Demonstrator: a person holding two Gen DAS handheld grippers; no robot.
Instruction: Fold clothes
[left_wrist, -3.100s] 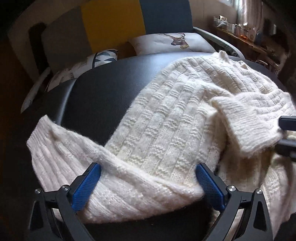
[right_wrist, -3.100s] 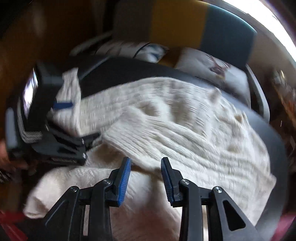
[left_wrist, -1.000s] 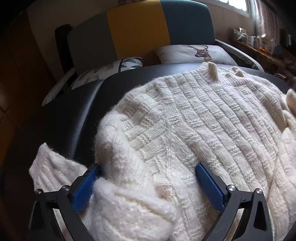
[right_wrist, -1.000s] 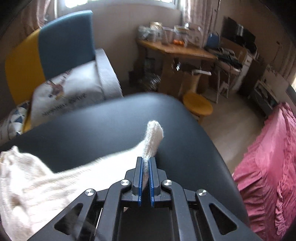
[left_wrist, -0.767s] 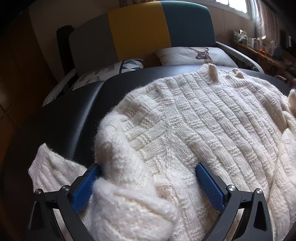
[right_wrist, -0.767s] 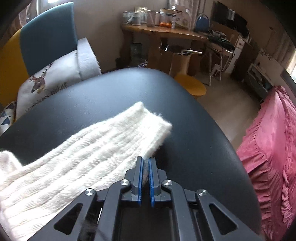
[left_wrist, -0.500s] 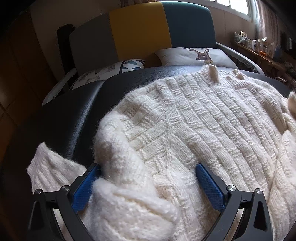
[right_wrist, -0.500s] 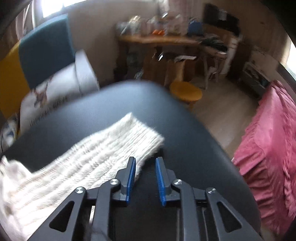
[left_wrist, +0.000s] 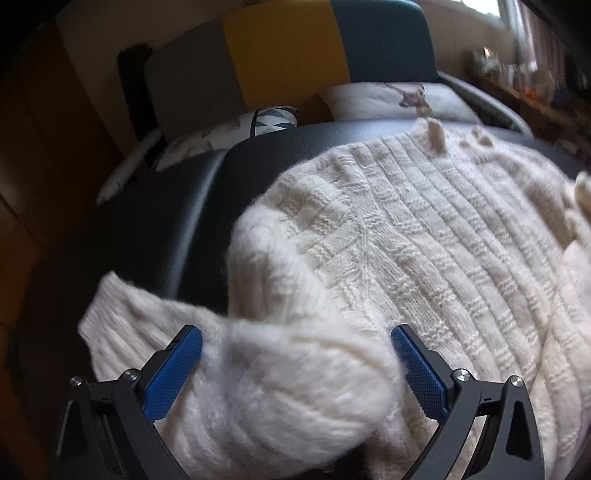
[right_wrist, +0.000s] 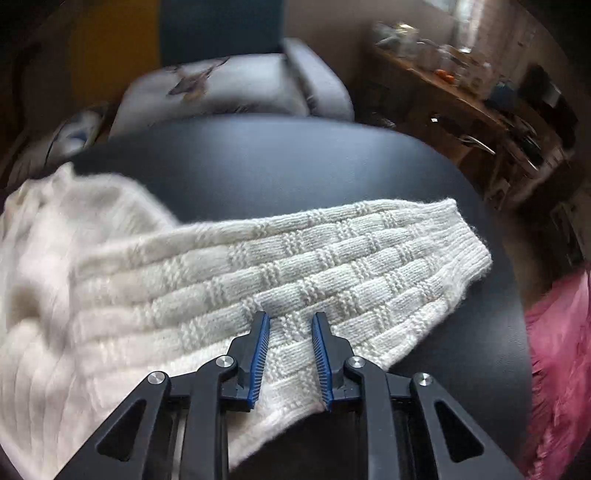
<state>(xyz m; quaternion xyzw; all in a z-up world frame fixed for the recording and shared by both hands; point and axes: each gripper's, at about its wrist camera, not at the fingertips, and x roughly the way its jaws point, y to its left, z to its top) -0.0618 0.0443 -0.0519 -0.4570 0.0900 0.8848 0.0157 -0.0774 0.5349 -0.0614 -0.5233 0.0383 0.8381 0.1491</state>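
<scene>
A cream knit sweater (left_wrist: 424, 236) lies spread on a black round table (left_wrist: 258, 162). Its left sleeve (left_wrist: 280, 384) is bunched in a thick roll between the blue pads of my left gripper (left_wrist: 295, 369), whose jaws stand wide apart. In the right wrist view the other sleeve (right_wrist: 332, 258) lies flat across the table (right_wrist: 295, 158), cuff pointing right. My right gripper (right_wrist: 290, 354) is open just above that sleeve, holding nothing.
A sofa with grey, yellow and blue back panels (left_wrist: 295, 55) and printed cushions (left_wrist: 391, 96) stands behind the table. A cluttered wooden desk (right_wrist: 461, 92) is at the right, and a pink cloth (right_wrist: 561, 350) lies past the table's right edge.
My right gripper let go of the sleeve cuff, opened, and drew back toward the sweater body. The sleeve now lies flat. My left gripper shifted slightly, still open around the bunched left sleeve.
</scene>
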